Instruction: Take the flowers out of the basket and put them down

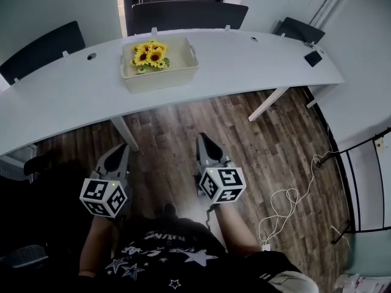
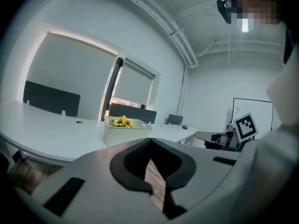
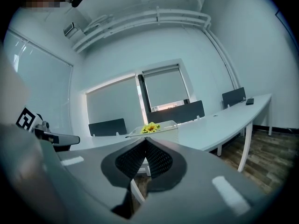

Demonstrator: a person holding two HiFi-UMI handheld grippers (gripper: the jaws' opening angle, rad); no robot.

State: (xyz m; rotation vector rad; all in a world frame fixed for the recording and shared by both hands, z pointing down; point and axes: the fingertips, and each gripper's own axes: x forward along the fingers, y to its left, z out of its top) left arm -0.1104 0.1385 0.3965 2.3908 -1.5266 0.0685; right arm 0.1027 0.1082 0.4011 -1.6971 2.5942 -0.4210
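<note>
A bunch of yellow sunflowers [image 1: 150,55] lies in a cream woven basket [image 1: 164,77] on the long white curved desk [image 1: 67,96]. Both grippers hang low over the wooden floor, well short of the desk. My left gripper [image 1: 120,149] is shut and holds nothing, and so is my right gripper [image 1: 204,140]. In the left gripper view the basket [image 2: 125,133] with the sunflowers [image 2: 122,121] stands ahead on the desk, beyond my left gripper [image 2: 150,141]. In the right gripper view the basket [image 3: 164,127] and sunflowers [image 3: 150,127] show just past my right gripper [image 3: 145,141].
Dark chairs [image 1: 186,12] stand behind the desk, and a small black device [image 1: 313,58] lies at its right end. White desk legs [image 1: 124,133] stand on the wooden floor. A white cable [image 1: 287,201] coils on the floor at the right.
</note>
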